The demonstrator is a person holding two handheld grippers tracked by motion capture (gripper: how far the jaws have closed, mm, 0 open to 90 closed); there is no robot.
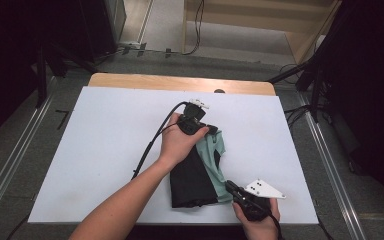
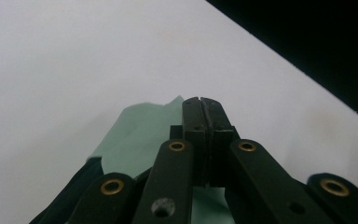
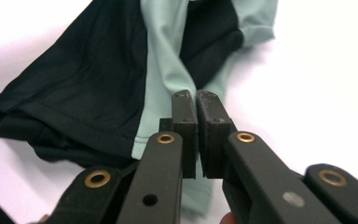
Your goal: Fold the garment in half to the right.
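— What colours am I looking at on that shirt?

— I see it black with a mint-green panel and a mint-green sleeve, plain, no print.

— And the desk?

— White on top, with a pale wood strip along the far edge. My two grippers are black with brass-coloured rivets; the right gripper carries a light grey plate.

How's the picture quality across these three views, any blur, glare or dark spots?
High view: evenly lit white table, surroundings very dark, slightly soft. Left gripper view: table washed out to a hazy glare, the garment blurred, the left tongs fairly sharp. Right gripper view: the garment's hem stitching is crisp, table overexposed, the right tongs clear.
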